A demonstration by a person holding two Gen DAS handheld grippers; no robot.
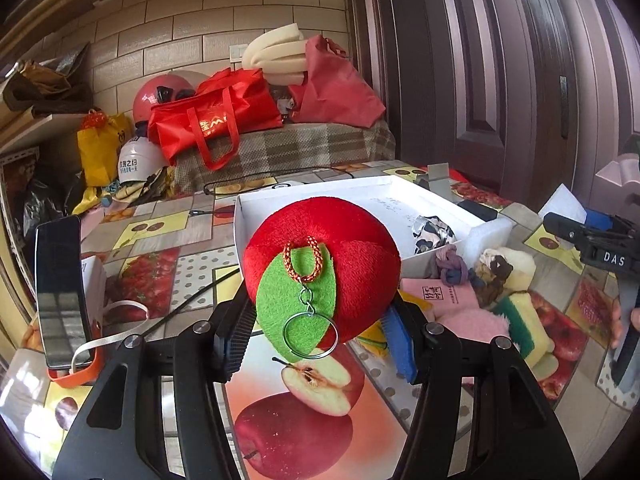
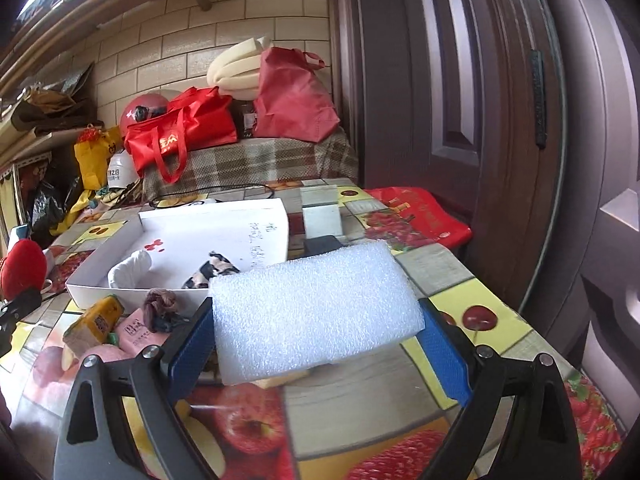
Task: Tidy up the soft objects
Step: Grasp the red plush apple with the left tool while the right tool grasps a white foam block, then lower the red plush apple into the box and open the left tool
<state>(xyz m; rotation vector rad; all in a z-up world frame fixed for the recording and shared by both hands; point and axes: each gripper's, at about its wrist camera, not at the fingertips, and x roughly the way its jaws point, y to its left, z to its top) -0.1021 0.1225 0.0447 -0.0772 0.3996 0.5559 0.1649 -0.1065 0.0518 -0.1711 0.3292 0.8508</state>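
Two tongs, one per hand. One red plush apple (image 1: 320, 264), one white foam block (image 2: 316, 312), one white box (image 2: 100, 284) (two soft items lie inside it). On the worktop (image 2: 460, 280) beside the box: one pink packet (image 2: 138, 334), one yellow-green sponge (image 1: 520, 312), one phone (image 1: 60, 292).

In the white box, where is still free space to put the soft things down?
The white box has bare floor in its far part, beyond the white roll and the black-and-white cloth. Its near edge is crowded: those two inside, the purple cloth knot just outside.
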